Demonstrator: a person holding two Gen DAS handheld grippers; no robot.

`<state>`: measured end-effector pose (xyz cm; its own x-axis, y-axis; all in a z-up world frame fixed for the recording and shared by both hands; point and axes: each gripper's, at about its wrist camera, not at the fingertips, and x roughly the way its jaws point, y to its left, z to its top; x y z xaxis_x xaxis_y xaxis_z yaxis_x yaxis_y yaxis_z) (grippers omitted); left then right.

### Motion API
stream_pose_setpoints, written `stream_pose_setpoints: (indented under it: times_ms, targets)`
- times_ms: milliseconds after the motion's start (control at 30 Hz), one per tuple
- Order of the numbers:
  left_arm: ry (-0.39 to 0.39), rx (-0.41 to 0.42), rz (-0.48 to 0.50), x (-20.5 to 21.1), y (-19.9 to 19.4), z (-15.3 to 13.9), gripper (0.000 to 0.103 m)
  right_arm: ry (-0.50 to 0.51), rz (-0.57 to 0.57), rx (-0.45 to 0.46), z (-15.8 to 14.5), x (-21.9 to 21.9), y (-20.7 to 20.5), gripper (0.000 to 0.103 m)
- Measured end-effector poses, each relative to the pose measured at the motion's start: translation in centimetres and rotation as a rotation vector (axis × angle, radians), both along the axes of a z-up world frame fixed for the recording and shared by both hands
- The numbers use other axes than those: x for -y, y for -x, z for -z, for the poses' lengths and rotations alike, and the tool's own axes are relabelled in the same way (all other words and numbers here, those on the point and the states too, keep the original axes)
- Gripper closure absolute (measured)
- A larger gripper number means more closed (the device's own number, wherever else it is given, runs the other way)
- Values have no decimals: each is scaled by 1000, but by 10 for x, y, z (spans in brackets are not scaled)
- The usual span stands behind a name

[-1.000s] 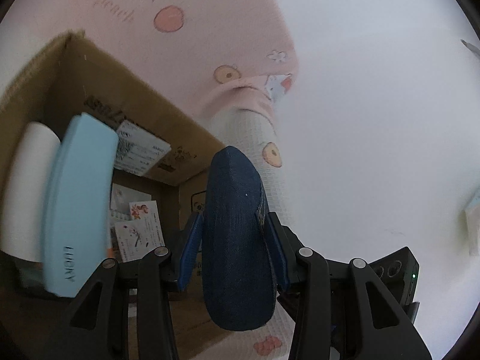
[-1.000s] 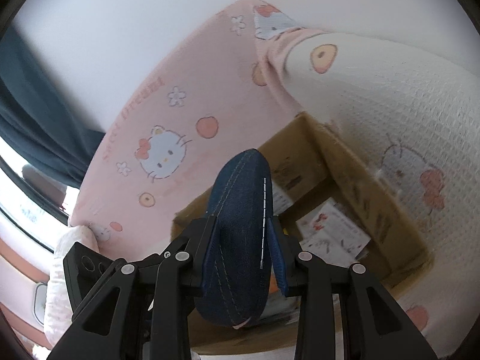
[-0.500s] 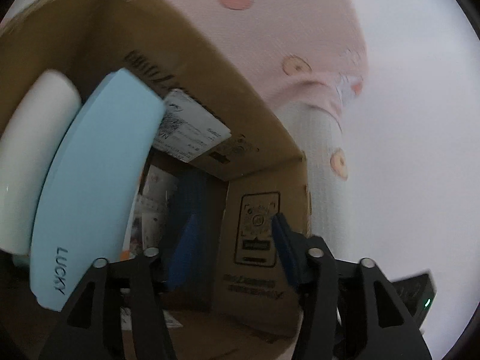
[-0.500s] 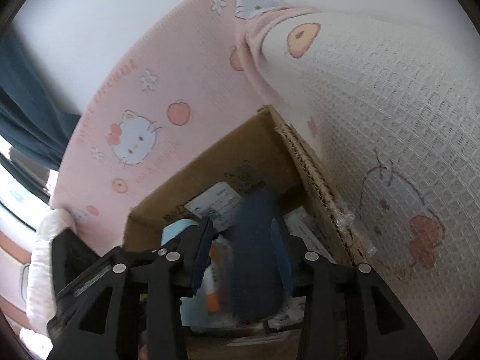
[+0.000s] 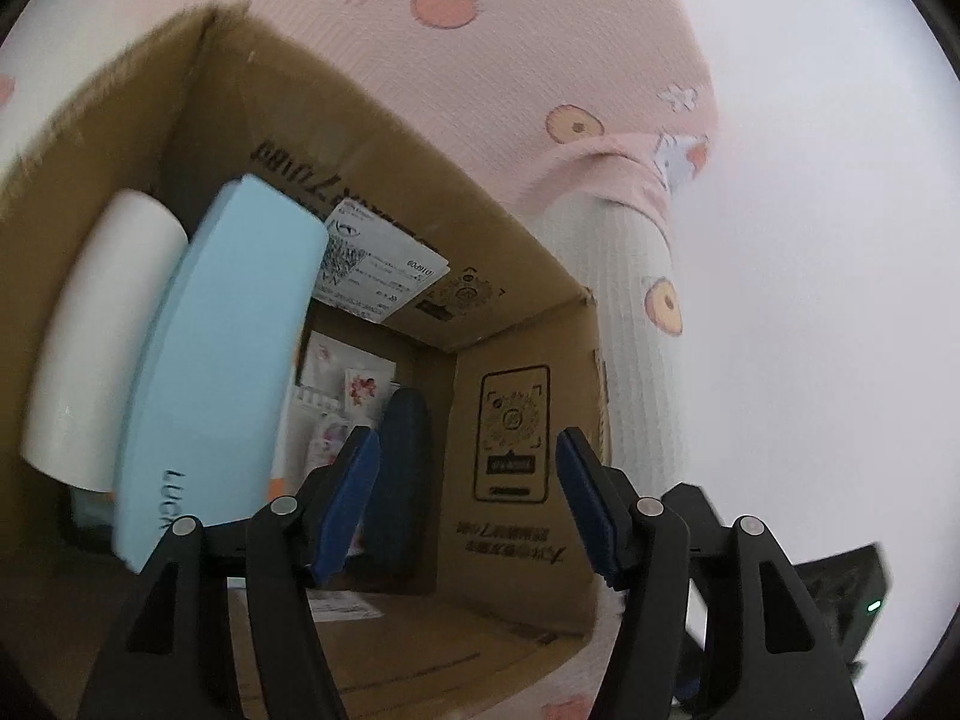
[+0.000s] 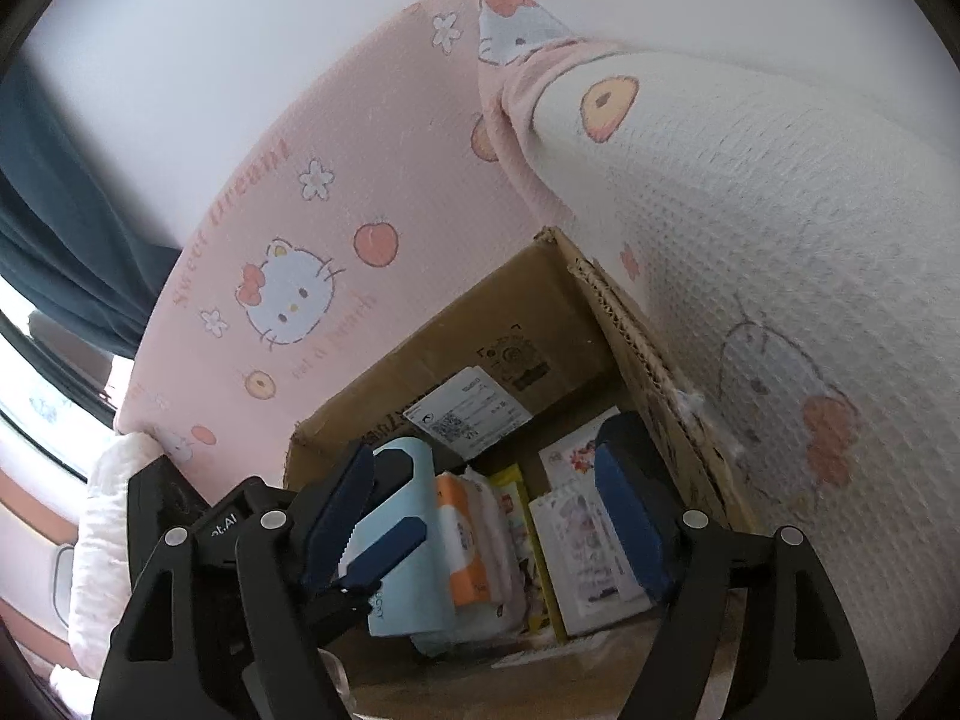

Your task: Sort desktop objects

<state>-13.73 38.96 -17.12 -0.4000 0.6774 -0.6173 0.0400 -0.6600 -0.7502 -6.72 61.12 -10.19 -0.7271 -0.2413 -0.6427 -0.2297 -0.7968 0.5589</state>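
A brown cardboard box (image 5: pixel 384 180) lies open on a pink and white cartoon blanket (image 5: pixel 540 48). A dark denim case (image 5: pixel 399 480) stands inside it against the right wall; it also shows in the right wrist view (image 6: pixel 630 432). My left gripper (image 5: pixel 468 480) is open and empty at the box mouth, apart from the case. My right gripper (image 6: pixel 486 504) is open and empty above the box (image 6: pixel 480 360). A light blue case (image 5: pixel 222 360) and a white roll (image 5: pixel 102 324) stand at the box's left.
Packets and cards (image 6: pixel 576 528) fill the box bottom, with an orange and white pack (image 6: pixel 468 540). The other gripper's blue pads (image 6: pixel 384 546) show over the blue case (image 6: pixel 402 540). A dark curtain (image 6: pixel 60 240) hangs at the left by a window.
Both grippers held the denim case together a second ago. They opened and let it go, and it now stands inside the box. Both views have shifted slightly over the box.
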Motion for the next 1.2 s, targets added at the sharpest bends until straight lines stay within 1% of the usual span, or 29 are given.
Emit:
stream_pose_setpoints:
  times_ms: [233, 367, 500, 600, 633, 700, 767, 800, 833, 867, 900, 967, 1067, 1167, 1200]
  targets:
    - [167, -162, 123, 3, -19, -40, 37, -70, -6, -10, -33, 23, -21, 28]
    - [323, -285, 199, 3, -32, -63, 37, -114, -7, -7, -49, 39, -30, 28]
    - [445, -406, 289, 7, -49, -83, 37, -159, -3, 4, -57, 56, -42, 27]
    - [482, -433, 327, 15, -55, -85, 37, -185, 10, 31, -60, 68, -49, 20]
    - [495, -442, 340, 17, -57, -85, 37, -196, 12, 37, -61, 71, -51, 20]
    - [541, -472, 339, 24, -60, -88, 37, -224, 10, 48, -64, 80, -53, 20]
    - [601, -532, 332, 30, -65, -90, 36, -262, 8, 67, -68, 90, -54, 20]
    - [629, -548, 336, 34, -65, -91, 36, -281, 7, 78, -70, 95, -54, 19]
    - [656, -564, 340, 37, -66, -92, 34, -293, 6, 89, -72, 99, -55, 19]
    - [683, -581, 345, 41, -67, -93, 29, -307, 5, 106, -73, 103, -54, 19]
    - [695, -592, 357, 46, -67, -94, 27, -321, 4, 121, -74, 107, -54, 19]
    - [693, -597, 360, 56, -66, -96, 26, -347, -1, 157, -74, 116, -51, 19]
    - [648, -587, 354, 72, -64, -101, 26, -368, -14, 208, -70, 126, -47, 19]
    - [633, -601, 354, 85, -64, -106, 26, -378, -24, 257, -65, 136, -47, 19]
    - [643, -619, 365, 87, -66, -107, 26, -378, -26, 269, -64, 139, -48, 19]
